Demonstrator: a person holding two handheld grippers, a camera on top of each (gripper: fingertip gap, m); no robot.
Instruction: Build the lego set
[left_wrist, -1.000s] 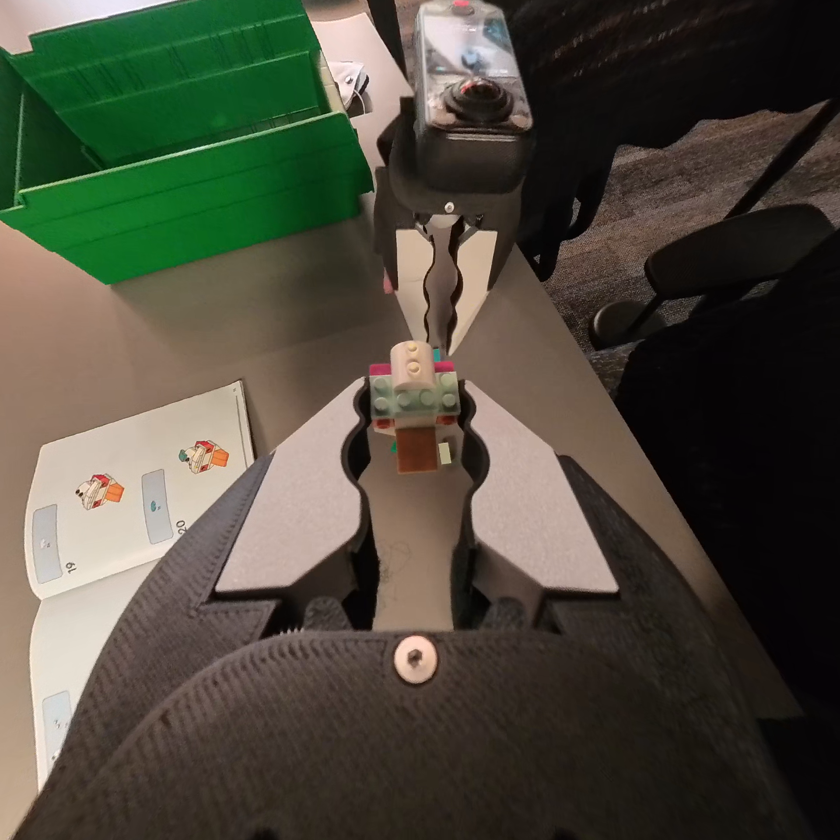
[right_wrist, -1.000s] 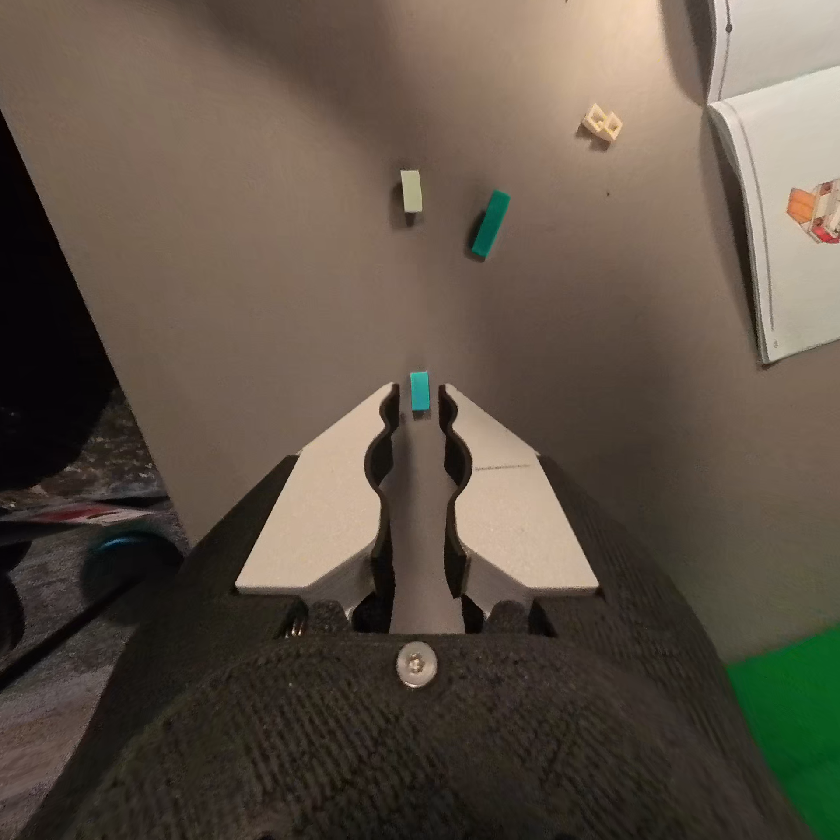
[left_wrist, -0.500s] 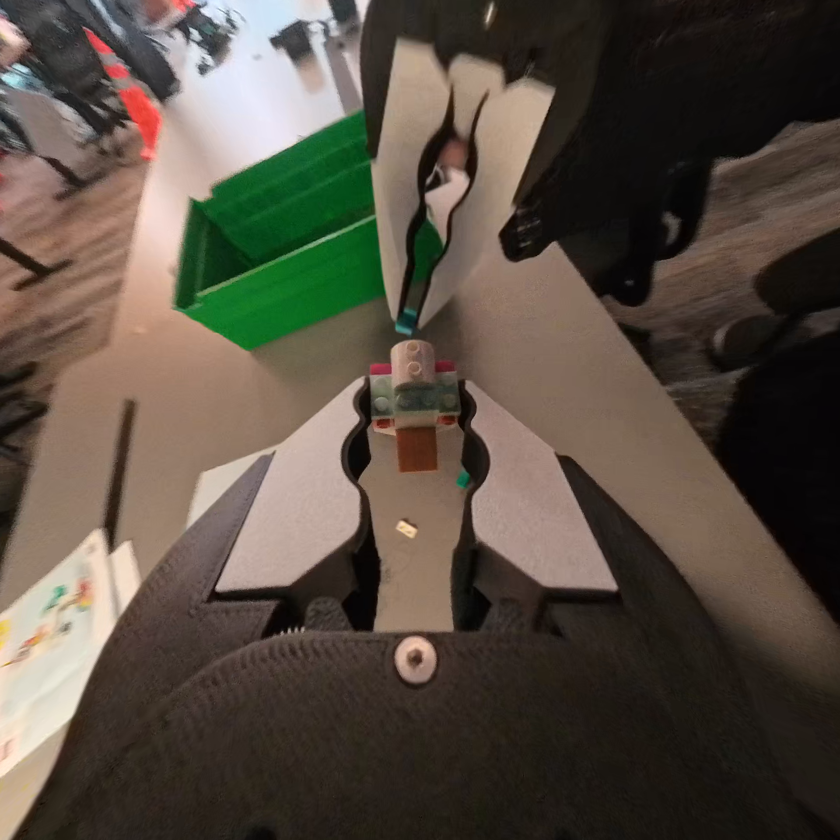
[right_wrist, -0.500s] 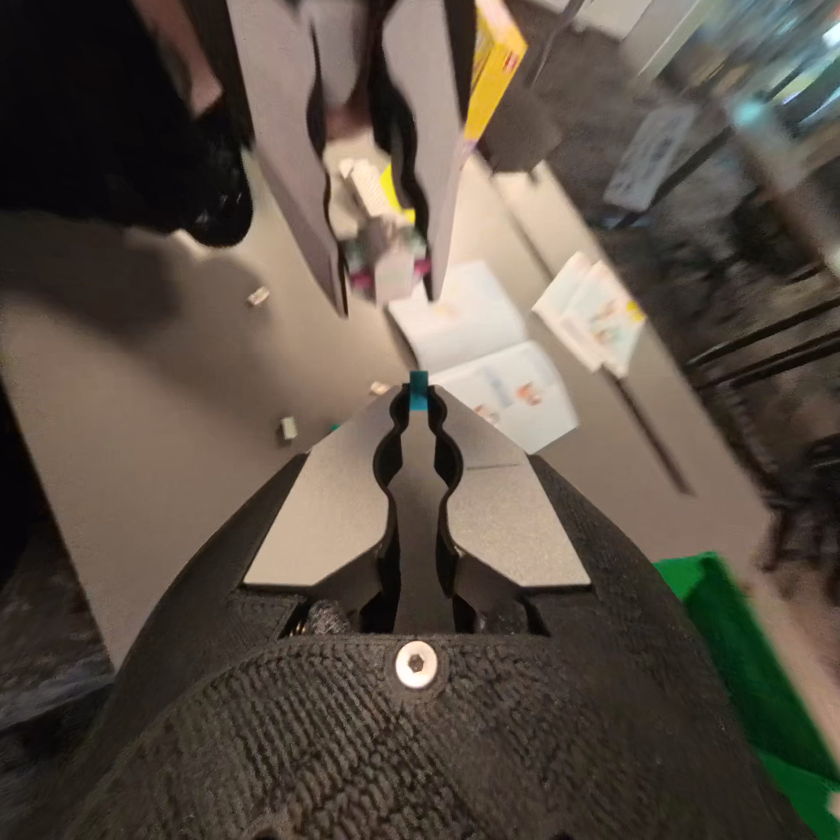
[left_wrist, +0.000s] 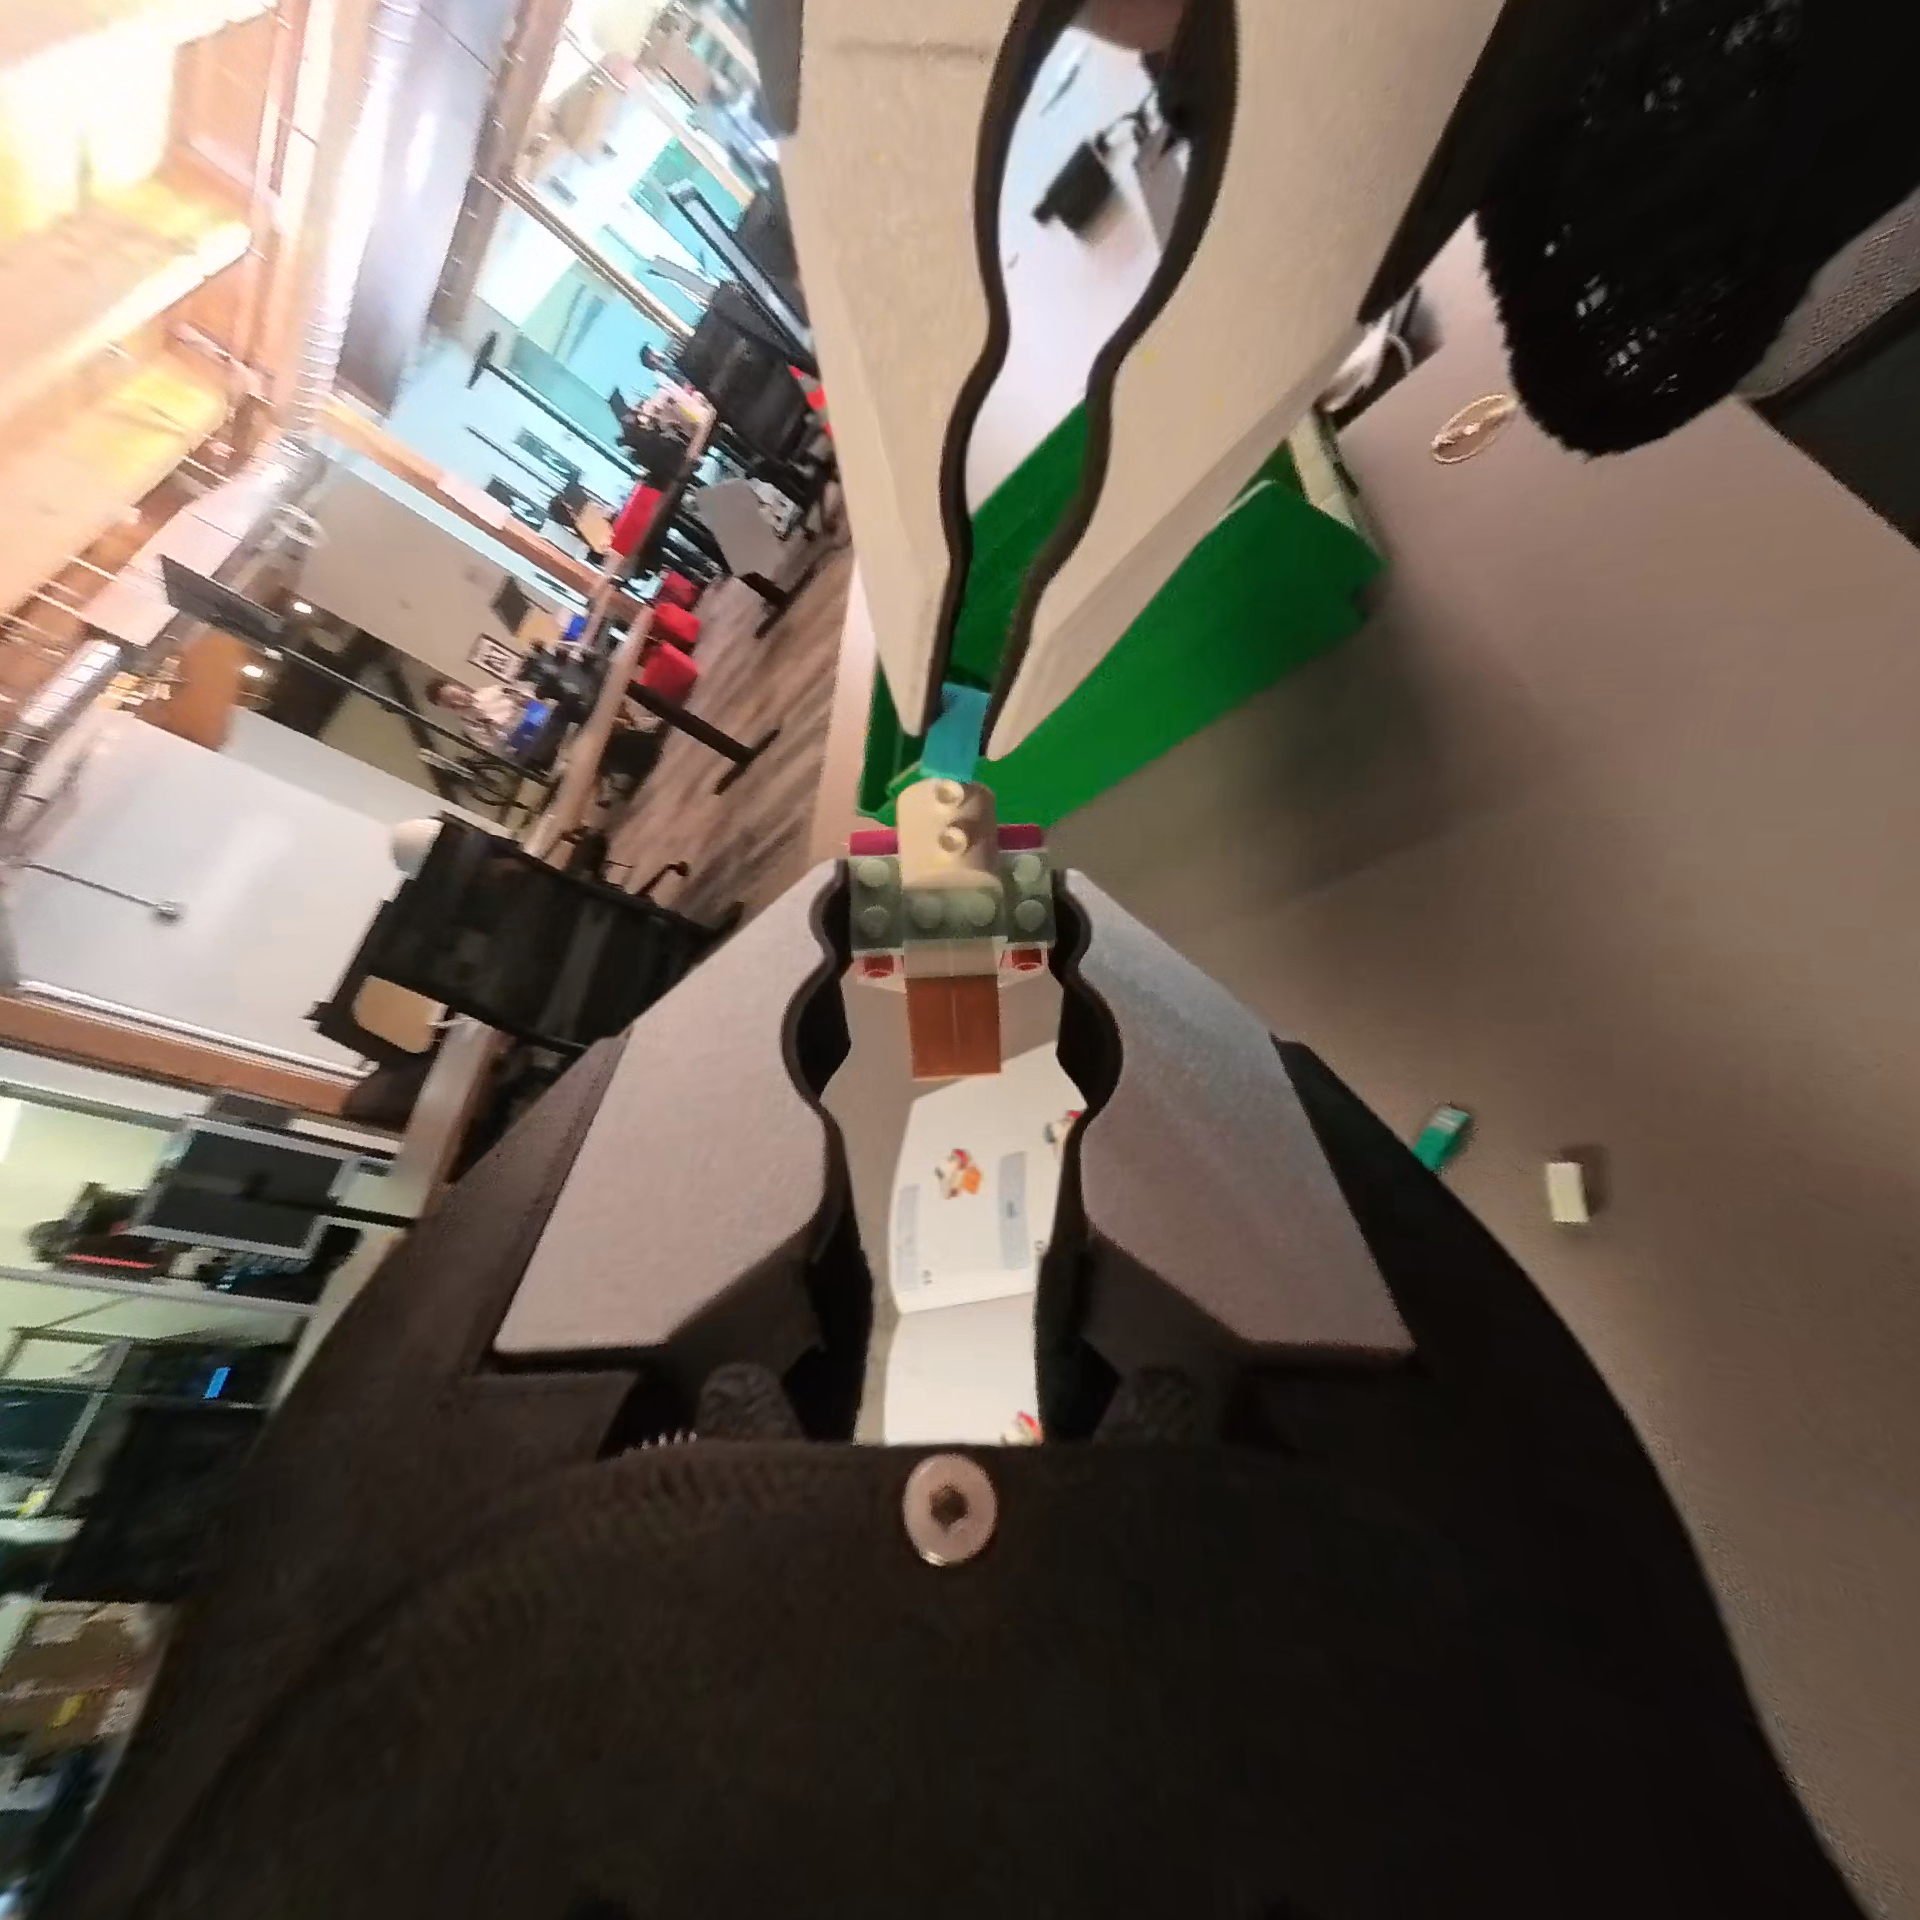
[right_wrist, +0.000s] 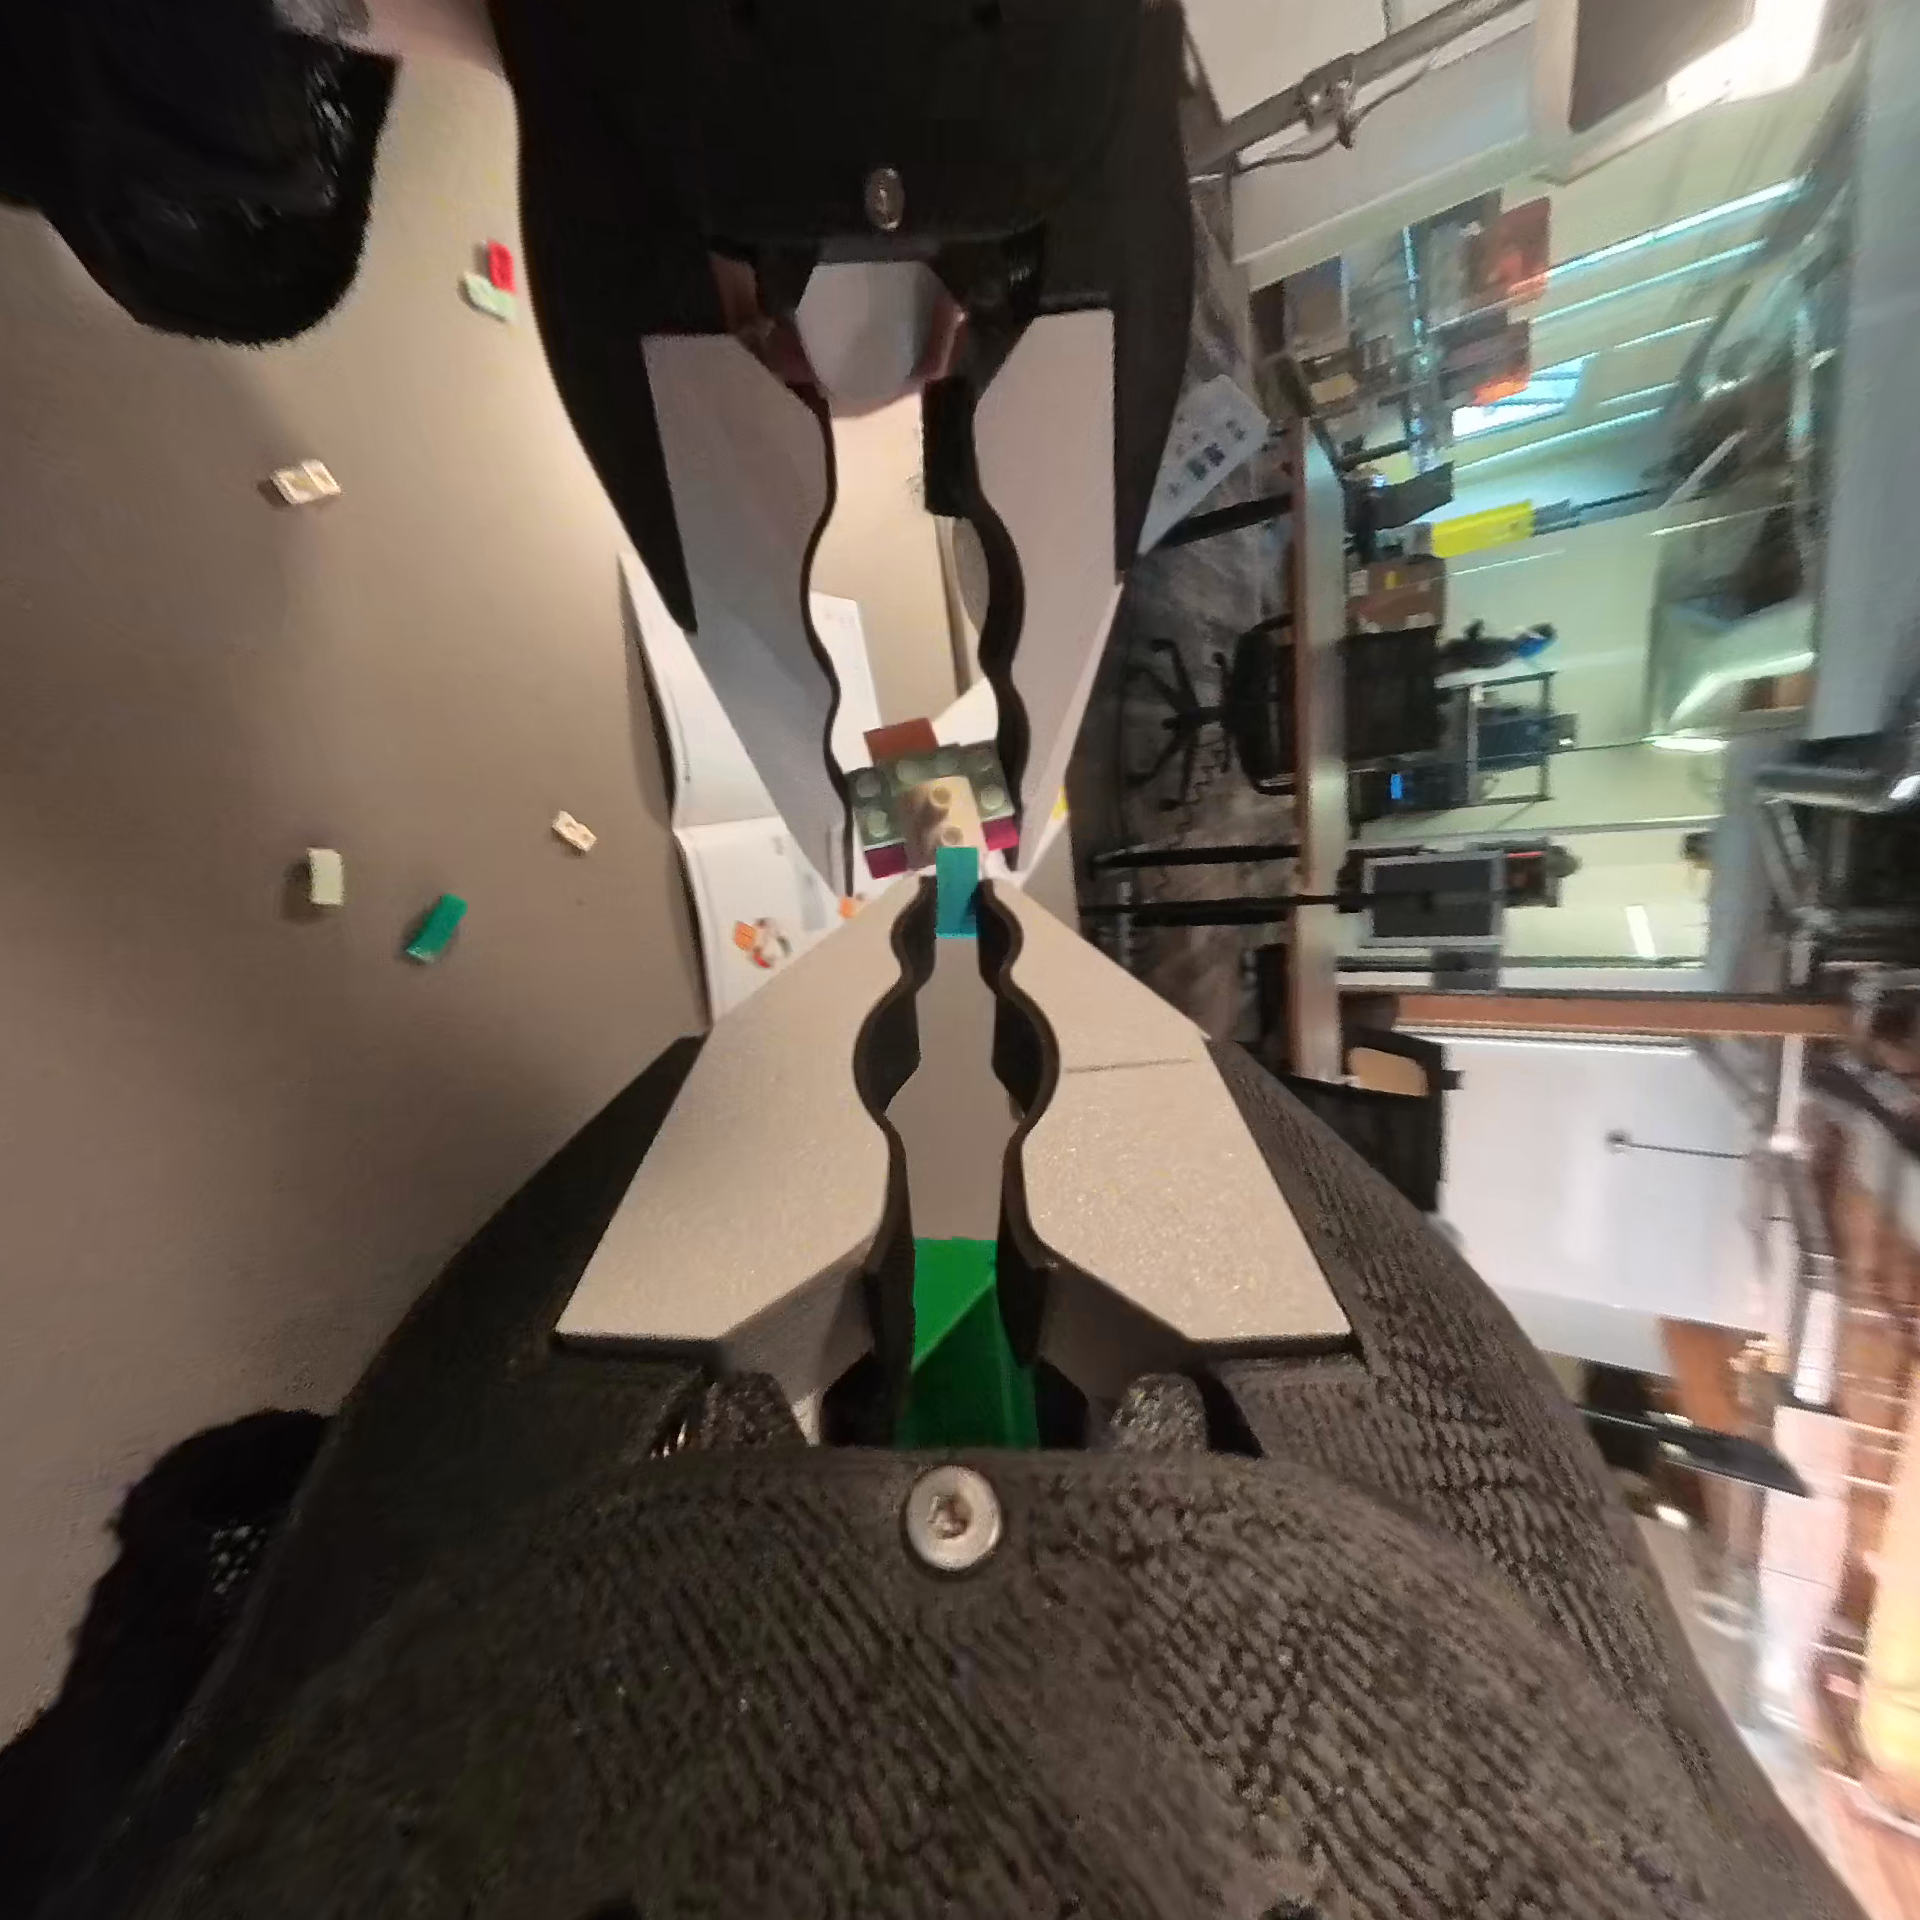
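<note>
My left gripper (left_wrist: 951, 914) is shut on the small lego build (left_wrist: 951, 894): a sand-green plate, a tan block on top, magenta and white parts, a brown tile behind. My right gripper (right_wrist: 956, 899) is shut on a small turquoise tile (right_wrist: 956, 894). The two grippers face each other tip to tip, raised off the table. The turquoise tile (left_wrist: 954, 738) touches the tan block's far end. The build (right_wrist: 930, 805) and the left gripper (right_wrist: 925, 805) show straight ahead in the right wrist view. The right gripper (left_wrist: 961, 727) shows above in the left wrist view.
A green bin (left_wrist: 1195, 634) stands behind on the grey table (left_wrist: 1558, 831). Loose pieces lie on the table: a dark green tile (right_wrist: 434, 927), a pale tile (right_wrist: 325, 878), small white pieces (right_wrist: 307, 481) and a red piece (right_wrist: 501, 262). An open instruction booklet (right_wrist: 748, 894) lies below the grippers. Less than 4 cm separates the two grippers' tips.
Both grippers rose from the table and tilted. The right gripper brought the turquoise tile from a short way off up against the tan block of the build.
</note>
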